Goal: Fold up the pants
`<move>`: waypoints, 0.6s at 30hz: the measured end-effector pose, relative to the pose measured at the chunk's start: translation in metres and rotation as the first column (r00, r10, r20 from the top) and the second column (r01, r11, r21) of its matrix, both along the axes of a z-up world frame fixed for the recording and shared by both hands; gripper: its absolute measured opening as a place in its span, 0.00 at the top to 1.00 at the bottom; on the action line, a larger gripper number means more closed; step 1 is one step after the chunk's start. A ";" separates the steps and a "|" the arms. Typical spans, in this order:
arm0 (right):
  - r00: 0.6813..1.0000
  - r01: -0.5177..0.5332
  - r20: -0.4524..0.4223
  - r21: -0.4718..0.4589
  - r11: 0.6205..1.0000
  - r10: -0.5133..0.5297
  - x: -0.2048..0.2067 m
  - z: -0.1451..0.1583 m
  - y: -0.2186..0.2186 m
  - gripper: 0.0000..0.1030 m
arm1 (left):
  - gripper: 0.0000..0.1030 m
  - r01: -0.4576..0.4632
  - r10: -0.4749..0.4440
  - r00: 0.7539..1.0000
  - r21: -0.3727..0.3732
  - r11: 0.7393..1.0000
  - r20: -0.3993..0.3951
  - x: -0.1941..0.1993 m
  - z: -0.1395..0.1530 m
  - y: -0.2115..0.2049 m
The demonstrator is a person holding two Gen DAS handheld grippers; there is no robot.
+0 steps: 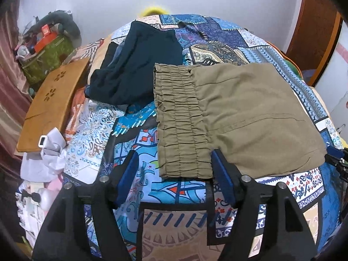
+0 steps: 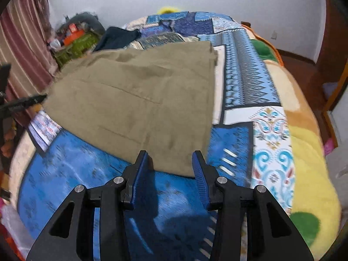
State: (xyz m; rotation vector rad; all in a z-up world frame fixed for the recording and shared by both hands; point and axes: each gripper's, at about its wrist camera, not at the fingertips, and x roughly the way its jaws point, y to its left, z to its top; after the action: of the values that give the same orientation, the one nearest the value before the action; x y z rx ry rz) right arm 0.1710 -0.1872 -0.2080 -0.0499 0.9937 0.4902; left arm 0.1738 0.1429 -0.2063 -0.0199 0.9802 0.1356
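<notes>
Lying folded, one khaki pants (image 1: 239,117), one navy garment (image 1: 139,65), two gaping claws

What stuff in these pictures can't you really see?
- Pants, right wrist view: fabric blurred by motion, seams and far end unclear.
- Dark clothes, left wrist view: near edge tucked behind the pants' waistband; what garment it is stays unclear.
- Yellow thing, left wrist view: mostly hidden behind the bed.
- Shelf clutter, left wrist view: too small and blurry to name.

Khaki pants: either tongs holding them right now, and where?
Nothing held. Left tongs stand open at the elastic waistband of the khaki pants; right tongs stand open at their near edge, no fabric pinched.
</notes>
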 end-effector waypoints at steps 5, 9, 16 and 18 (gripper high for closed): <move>0.997 0.044 -0.057 0.021 0.999 -0.043 0.002 0.001 -0.023 0.64 | 0.28 0.004 -0.004 1.000 0.007 1.000 0.002 0.000 0.016 0.005; 0.997 0.070 -0.014 0.017 0.997 -0.069 0.005 0.017 -0.033 0.62 | 0.27 -0.012 0.012 0.999 0.025 1.000 0.037 0.006 0.036 0.011; 0.989 0.087 0.110 0.072 0.994 -0.095 0.039 0.058 -0.036 0.58 | 0.26 -0.034 0.031 0.996 0.025 0.999 0.086 0.038 0.062 0.022; 0.984 0.086 0.149 0.079 0.993 -0.098 0.056 0.066 -0.031 0.56 | 0.26 -0.032 0.031 0.996 0.012 0.999 0.086 0.052 0.063 0.025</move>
State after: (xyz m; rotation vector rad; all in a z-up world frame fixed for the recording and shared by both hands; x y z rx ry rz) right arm 0.2266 -0.2179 -0.1417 0.0231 0.8236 0.4305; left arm 0.2261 0.1677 -0.1430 -0.0292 0.8930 0.1688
